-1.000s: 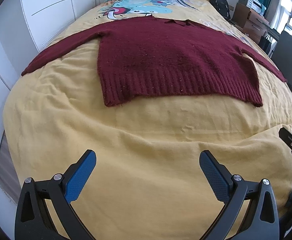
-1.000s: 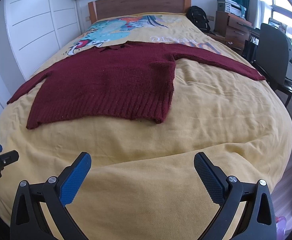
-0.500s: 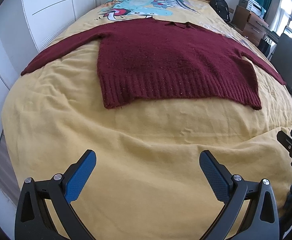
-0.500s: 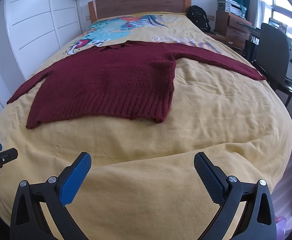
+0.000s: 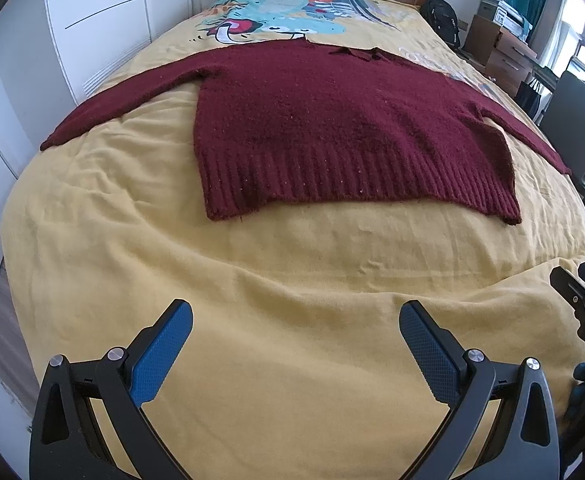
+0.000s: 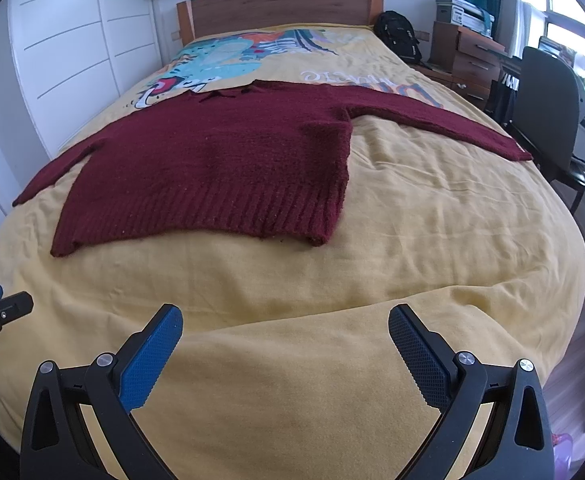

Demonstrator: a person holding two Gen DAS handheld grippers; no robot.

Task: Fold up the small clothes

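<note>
A dark red knitted sweater [image 5: 332,120] [image 6: 220,160] lies flat on the yellow bedspread, both sleeves spread out to the sides and its ribbed hem facing me. My left gripper [image 5: 295,316] hovers open over bare bedspread, well short of the hem, nothing between its blue pads. My right gripper [image 6: 285,318] is likewise open and empty, near the bed's foot. Each gripper shows at the edge of the other's view.
The bed [image 6: 432,240] has a cartoon print near the wooden headboard [image 6: 280,4]. White wardrobe doors [image 5: 100,12] line the left side. A black chair [image 6: 548,108], a backpack [image 6: 398,36] and wooden drawers [image 6: 468,60] stand on the right.
Both grippers have stayed open. The left view has drifted slightly, so the sweater sits a little lower and nearer; the right view is almost unchanged.
</note>
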